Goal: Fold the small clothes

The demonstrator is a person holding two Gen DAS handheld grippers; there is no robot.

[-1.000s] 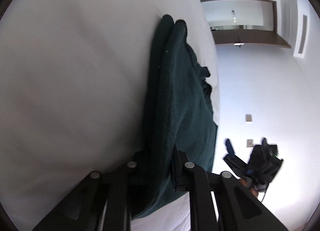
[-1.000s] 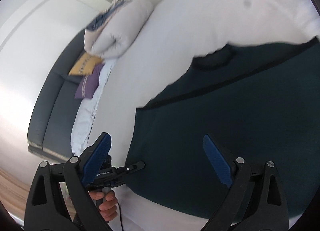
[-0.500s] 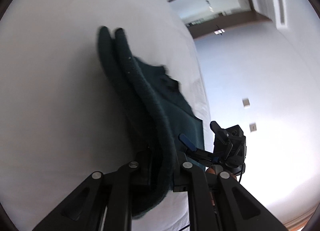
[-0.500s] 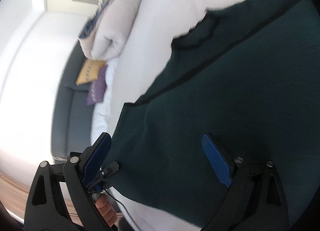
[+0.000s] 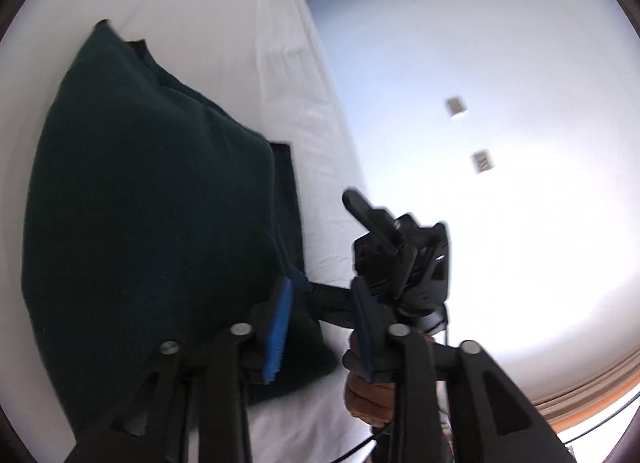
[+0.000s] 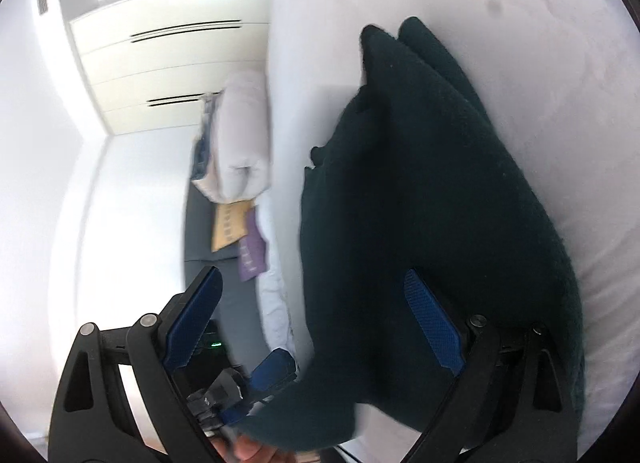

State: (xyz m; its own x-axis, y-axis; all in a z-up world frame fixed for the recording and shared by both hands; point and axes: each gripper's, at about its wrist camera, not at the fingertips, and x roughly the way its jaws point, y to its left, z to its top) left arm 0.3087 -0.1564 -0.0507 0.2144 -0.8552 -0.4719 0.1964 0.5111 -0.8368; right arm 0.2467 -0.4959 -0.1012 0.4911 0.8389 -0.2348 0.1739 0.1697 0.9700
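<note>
Both claws stand spread with nothing pinched. Left gripper [image 5: 320,327], seen from its own camera, has just been opening: its blue ribbed pads [image 5: 278,337] are parted, and the folded dark green knitted garment [image 5: 152,223] lies past them toward ten o'clock, its near corner just behind the left pad but not pressed by either pad. That garment rests flat on the white bed sheet [image 5: 248,23], doubled over so that a lower layer peeks out along its three o'clock edge. Right gripper [image 6: 312,323], in its own view, is wide apart; its blue pad at four o'clock [image 6: 432,327] hovers over the green cloth, while the other sits at eight o'clock over open floor beside the bed. From the left camera, the right gripper [image 5: 384,247] appears at four o'clock of the garment, held by a hand [image 5: 372,399] low in the picture. At nine o'clock in the right view, a dark grey sofa [image 6: 204,247] holds a rolled white duvet [image 6: 244,143], a yellow cushion [image 6: 228,227] and a purple cushion [image 6: 252,251].
</note>
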